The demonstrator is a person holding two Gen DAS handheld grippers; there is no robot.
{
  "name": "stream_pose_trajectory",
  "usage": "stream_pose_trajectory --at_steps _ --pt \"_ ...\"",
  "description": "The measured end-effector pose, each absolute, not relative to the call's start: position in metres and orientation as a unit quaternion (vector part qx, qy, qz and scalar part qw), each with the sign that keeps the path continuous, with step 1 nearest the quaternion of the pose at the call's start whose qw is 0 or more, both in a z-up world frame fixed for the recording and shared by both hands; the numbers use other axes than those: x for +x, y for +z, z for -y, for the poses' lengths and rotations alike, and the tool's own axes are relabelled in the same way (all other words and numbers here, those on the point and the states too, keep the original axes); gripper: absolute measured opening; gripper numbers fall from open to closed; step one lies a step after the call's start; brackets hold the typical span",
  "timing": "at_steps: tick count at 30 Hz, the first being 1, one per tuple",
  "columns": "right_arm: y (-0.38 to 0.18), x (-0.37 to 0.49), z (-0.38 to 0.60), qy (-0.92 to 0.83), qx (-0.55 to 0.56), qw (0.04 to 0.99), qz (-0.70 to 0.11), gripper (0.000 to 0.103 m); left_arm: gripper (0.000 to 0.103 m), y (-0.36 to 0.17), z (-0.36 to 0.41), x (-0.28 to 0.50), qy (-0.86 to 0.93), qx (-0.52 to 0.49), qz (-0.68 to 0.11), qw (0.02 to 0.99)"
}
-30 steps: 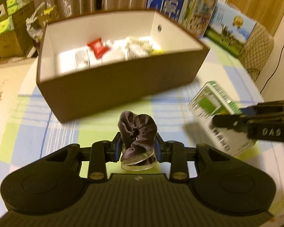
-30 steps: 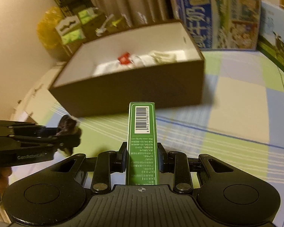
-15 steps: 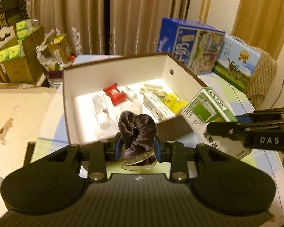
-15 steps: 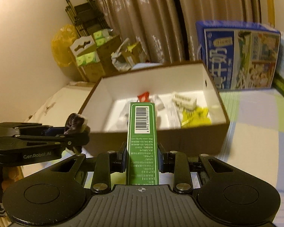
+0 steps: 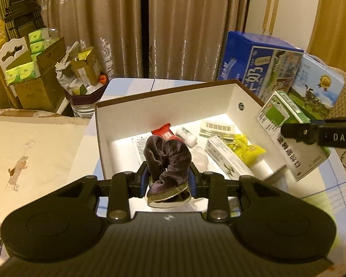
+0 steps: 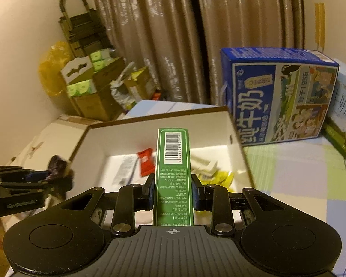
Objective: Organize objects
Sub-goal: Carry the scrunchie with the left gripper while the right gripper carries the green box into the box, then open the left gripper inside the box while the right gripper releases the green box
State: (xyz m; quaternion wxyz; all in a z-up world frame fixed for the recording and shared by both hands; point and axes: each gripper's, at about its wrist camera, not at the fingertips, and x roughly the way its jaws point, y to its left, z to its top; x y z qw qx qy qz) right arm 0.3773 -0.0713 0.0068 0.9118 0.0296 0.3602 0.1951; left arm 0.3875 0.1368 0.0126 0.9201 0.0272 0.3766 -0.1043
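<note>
Pinching a dark velvet scrunchie [image 5: 167, 161] between its fingers, the left gripper [image 5: 168, 182] is hovering over the near-left part of the brown box [image 5: 163, 97], with the bunched cloth standing up out of the grip. The right gripper [image 6: 173, 190] is clamping a green carton [image 6: 173, 170] by its long sides; the carton's long axis is running straight ahead along the fingers, its barcode end pointing at the box's far wall, over the box's near-right edge. Inside the box are lying a red packet [image 5: 164, 133], a yellow wrapper [image 5: 246, 150] and white packets [image 5: 226, 159]. Beyond the box's right wall a blue milk carton case [image 6: 276, 97] is standing on the checked table [image 6: 295, 173].
</note>
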Motion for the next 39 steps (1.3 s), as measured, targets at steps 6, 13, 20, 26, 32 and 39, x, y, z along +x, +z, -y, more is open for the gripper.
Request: stream_pose_trajectory --at_steps 6,13,20,26,32,39 --pt "-0.004 0.41 0.066 0.178 0.021 0.912 -0.368 0.027 0.029 -0.003 -0.138 0.42 -0.1 0.033 -0.396 0.912" --pt "-0.028 0.44 0.061 0.159 0.01 0.906 -0.393 0.027 0.029 -0.016 -0.135 0.449 -0.099 0.041 -0.407 0.907" --pt "-0.045 0.457 0.064 0.144 0.009 0.901 -0.409 0.027 0.029 -0.024 -0.134 0.467 -0.102 0.041 -0.413 0.904" --pt "-0.051 0.469 0.067 0.138 0.019 0.9 -0.412 0.027 0.029 -0.03 -0.132 0.477 -0.104 0.041 -0.419 0.901" --pt "-0.047 0.474 0.069 0.143 0.027 0.903 -0.405 0.028 0.029 -0.035 -0.129 0.483 -0.108 0.041 -0.425 0.898" --pt "-0.047 0.469 0.069 0.142 0.024 0.901 -0.409 0.031 0.029 -0.038 -0.126 0.487 -0.113 0.043 -0.428 0.896"
